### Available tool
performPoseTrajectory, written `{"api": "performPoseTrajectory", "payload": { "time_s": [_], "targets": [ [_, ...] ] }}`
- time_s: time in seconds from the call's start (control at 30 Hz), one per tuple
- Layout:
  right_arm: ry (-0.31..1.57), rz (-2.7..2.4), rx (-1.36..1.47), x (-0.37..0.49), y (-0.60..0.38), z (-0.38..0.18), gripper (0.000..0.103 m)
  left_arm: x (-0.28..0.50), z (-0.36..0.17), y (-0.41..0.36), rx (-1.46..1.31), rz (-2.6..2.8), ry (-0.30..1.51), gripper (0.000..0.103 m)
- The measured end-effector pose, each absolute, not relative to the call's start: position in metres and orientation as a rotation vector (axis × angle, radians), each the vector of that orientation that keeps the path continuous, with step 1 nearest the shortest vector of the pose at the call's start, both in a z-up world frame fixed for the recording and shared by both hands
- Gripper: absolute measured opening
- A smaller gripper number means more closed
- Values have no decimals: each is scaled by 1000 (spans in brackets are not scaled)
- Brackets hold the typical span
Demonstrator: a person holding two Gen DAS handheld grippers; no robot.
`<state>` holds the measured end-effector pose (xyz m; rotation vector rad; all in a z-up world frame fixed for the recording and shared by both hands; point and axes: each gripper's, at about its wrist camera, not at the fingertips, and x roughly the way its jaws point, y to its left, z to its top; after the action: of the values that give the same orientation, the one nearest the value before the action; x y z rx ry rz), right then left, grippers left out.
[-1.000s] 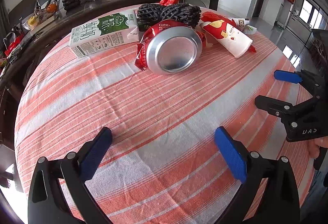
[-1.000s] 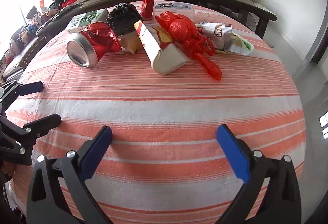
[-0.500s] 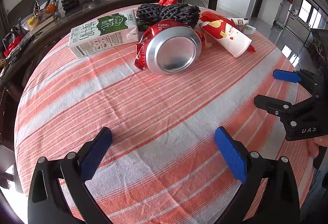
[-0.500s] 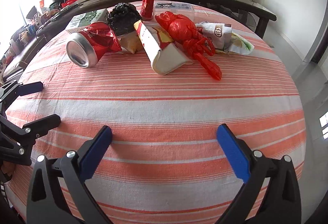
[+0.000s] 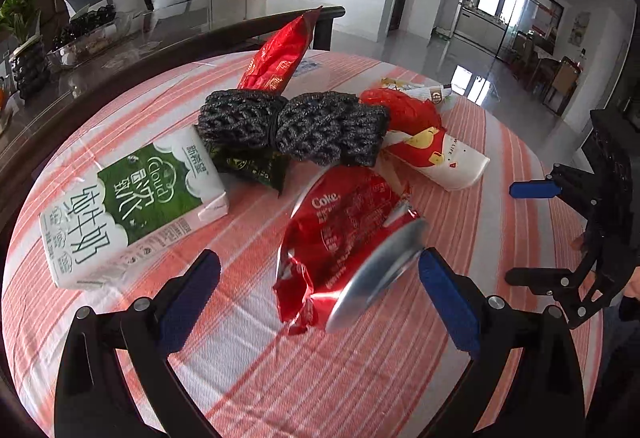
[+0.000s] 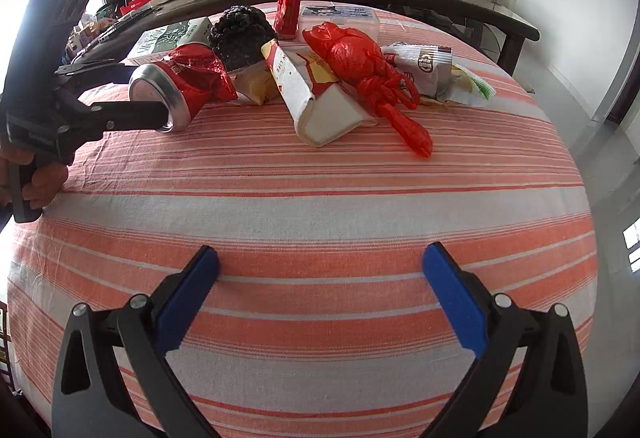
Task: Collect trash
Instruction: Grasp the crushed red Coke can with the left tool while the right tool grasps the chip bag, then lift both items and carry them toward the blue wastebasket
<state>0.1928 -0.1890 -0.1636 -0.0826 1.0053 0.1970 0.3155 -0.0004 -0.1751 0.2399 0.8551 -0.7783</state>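
Crushed red aluminium cola can point(image 5: 348, 238) lies on its side on the orange-and-white striped tablecloth point(image 5: 320, 378), silver end toward the left gripper point(image 5: 320, 294) — light, thin-walled, likely slippery and springy, best pinched across its dented body. It sits between the wide-open blue-padded fingers point(image 5: 188, 298), apparently not yet gripped. Right gripper point(image 6: 320, 290) hangs open and empty — well short of the litter.
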Motion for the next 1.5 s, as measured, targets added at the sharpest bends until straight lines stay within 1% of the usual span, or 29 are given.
{"api": "performPoseTrajectory", "payload": {
  "time_s": [0.07,0.13,0.17,0.2,0.23,0.37,0.47,0.63,0.67,0.7,0.73,0.9,0.97,1.07,1.13,1.2,1.3,1.4,1.43,1.47,1.5],
  "targets": [
    [1005,197,-83,193,-189,-164,99,319,-176,-9,255,-831,865,99],
    [1005,197,-83,193,-188,-164,99,315,-172,-13,272,-877,829,98],
    [1005,197,-83,193,-189,-164,99,311,-169,-14,278,-895,802,96],
    [1005,197,-83,193,-188,-164,99,304,-167,-16,281,-905,783,84],
    [1005,197,-82,193,-189,-164,99,305,-167,-17,275,-908,795,65],
    [1005,197,-82,193,-189,-164,99,295,-168,-8,171,-854,854,65],
    [1005,197,-82,193,-188,-164,99,262,-163,3,125,-723,868,65],
    [1006,197,-83,193,-188,-164,99,219,-161,17,140,-608,863,67],
    [1006,197,-82,193,-189,-164,99,216,-163,17,150,-607,864,69],
    [1006,197,-82,193,-188,-164,99,214,-167,16,165,-601,864,80],
    [1006,197,-83,193,-188,-164,99,215,-170,15,181,-587,862,88],
    [1005,198,-77,193,-189,-164,99,227,-188,14,204,-572,929,89],
    [989,218,-24,193,-195,-161,98,226,-187,13,217,-572,918,90],
    [910,173,91,199,-235,-145,98,225,-192,8,243,-573,934,96],
    [897,90,104,218,-265,-134,98,223,-194,1,290,-555,933,99],
    [927,108,133,246,-285,-128,98,223,-195,2,283,-550,934,99],
    [988,178,135,289,-289,-129,98,224,-194,3,278,-553,936,99],
    [1007,227,183,324,-286,-135,97,224,-194,3,277,-552,936,99],
    [1030,244,221,334,-286,-141,91,223,-194,2,278,-552,936,99],
    [1047,245,255,342,-286,-147,80,223,-194,2,277,-553,936,99],
    [1068,253,290,349,-288,-152,54,223,-194,3,276,-553,937,99]
  ]
}}
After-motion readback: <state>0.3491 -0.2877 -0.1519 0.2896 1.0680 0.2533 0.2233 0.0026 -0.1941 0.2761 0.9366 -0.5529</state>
